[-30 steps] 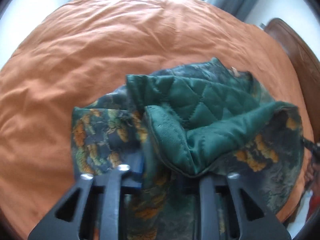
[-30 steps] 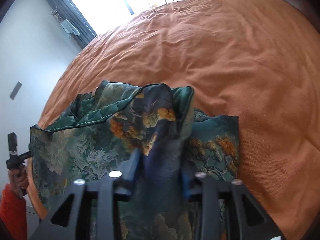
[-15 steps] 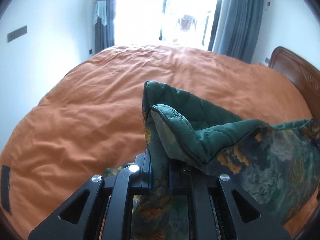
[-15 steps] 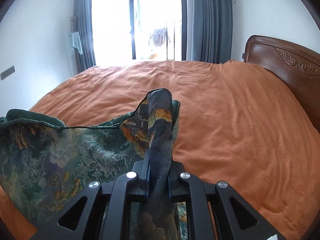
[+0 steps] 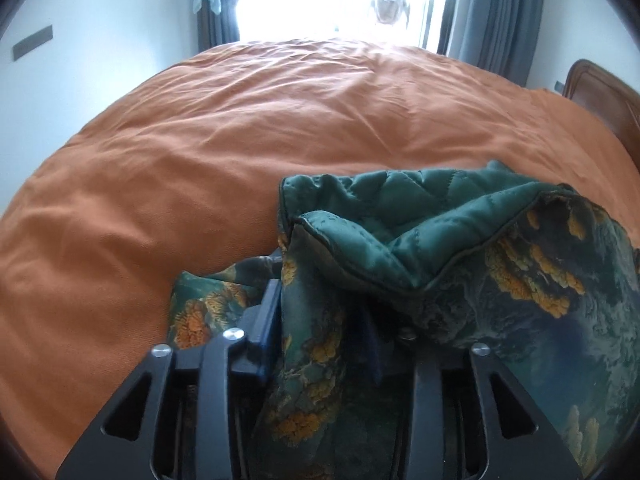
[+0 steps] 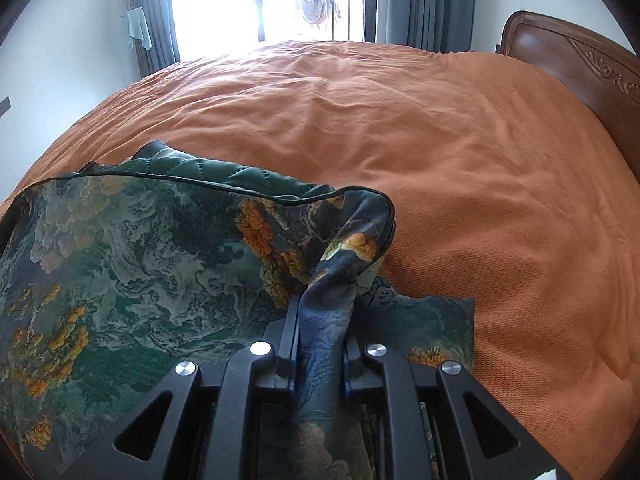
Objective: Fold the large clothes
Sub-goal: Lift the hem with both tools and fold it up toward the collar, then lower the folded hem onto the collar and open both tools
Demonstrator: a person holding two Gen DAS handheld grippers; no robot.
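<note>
A dark green quilted garment [image 5: 500,280] with orange and grey landscape print and plain green lining hangs between my two grippers over the orange bed. My left gripper [image 5: 320,320] holds a fold of its edge between the jaws, which stand somewhat apart around the thick cloth. My right gripper [image 6: 320,320] is shut on another bunched corner of the garment [image 6: 120,272]. The cloth stretches from one gripper to the other. A lower part of the garment [image 6: 432,320] lies on the bed under the right gripper.
The orange bedspread [image 5: 240,140] fills most of both views. A wooden headboard [image 6: 568,64] stands at the right. A bright window with grey curtains [image 6: 424,0] is behind the bed. White walls stand at the left.
Both grippers lifted the garment off the bed and then lowered slightly. The left gripper's jaws look wider apart now than half a second ago. The cloth stays gripped in both.
</note>
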